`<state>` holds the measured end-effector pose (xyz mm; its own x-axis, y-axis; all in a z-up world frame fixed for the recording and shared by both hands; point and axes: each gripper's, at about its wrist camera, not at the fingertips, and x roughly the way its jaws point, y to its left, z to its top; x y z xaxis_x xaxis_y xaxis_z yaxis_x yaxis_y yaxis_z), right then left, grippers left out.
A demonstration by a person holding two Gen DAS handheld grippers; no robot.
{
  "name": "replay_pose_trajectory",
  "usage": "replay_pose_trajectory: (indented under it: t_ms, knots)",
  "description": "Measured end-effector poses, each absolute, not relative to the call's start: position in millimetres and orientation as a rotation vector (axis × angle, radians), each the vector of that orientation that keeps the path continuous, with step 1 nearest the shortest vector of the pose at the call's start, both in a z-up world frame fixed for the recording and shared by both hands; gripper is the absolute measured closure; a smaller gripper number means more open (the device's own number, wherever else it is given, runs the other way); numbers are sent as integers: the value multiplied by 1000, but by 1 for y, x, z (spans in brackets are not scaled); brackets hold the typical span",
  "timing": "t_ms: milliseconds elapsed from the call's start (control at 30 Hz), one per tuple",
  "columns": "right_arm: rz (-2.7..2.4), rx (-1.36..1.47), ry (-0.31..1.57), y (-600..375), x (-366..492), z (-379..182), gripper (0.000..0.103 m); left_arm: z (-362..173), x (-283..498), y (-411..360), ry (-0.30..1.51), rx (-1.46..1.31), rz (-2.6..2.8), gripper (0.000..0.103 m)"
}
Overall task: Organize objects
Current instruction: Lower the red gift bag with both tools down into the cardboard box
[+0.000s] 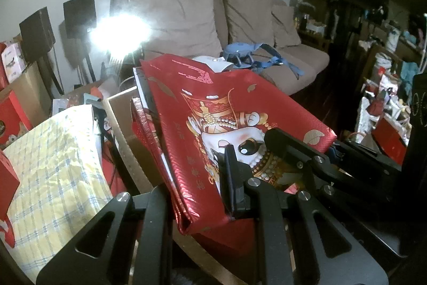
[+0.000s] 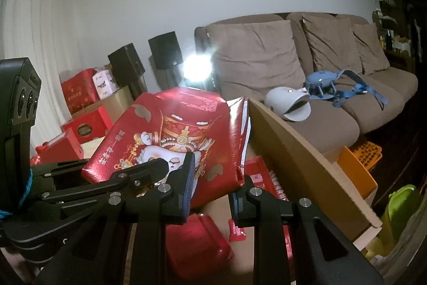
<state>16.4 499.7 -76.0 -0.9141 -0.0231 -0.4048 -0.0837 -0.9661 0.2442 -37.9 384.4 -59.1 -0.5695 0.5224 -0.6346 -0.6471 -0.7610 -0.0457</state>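
Note:
A flat red gift bag (image 1: 213, 103) printed with a gold and white cartoon figure hangs between both grippers. In the left wrist view my left gripper (image 1: 197, 178) is shut on the bag's near folded edge. One black finger (image 1: 232, 178) lies on the printed face and the other is hidden behind the bag. My right gripper (image 1: 285, 146) clamps the bag's right side. In the right wrist view the same bag (image 2: 165, 130) tilts above an open cardboard box (image 2: 307, 151). There my right gripper (image 2: 213, 172) pinches its near corner and my left gripper (image 2: 157, 167) holds its left edge.
Inside the box lie red packets (image 2: 197, 239). A yellow checked cloth (image 1: 53, 164) sits left, with red boxes (image 2: 80, 95) and black speakers (image 2: 165, 50) behind. The beige sofa (image 2: 320, 124) holds a white object (image 2: 288, 103) and a blue strapped item (image 2: 333, 84). An orange crate (image 2: 357, 164) stands right.

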Motion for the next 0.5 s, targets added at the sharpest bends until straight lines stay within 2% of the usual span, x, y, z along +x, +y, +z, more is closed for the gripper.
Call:
replay_pose_trajectory:
  t_ms: [500]
  knots:
    - [2997,-689,402,500,11,-85,81,-68,-41,388,241,-875,2286,87]
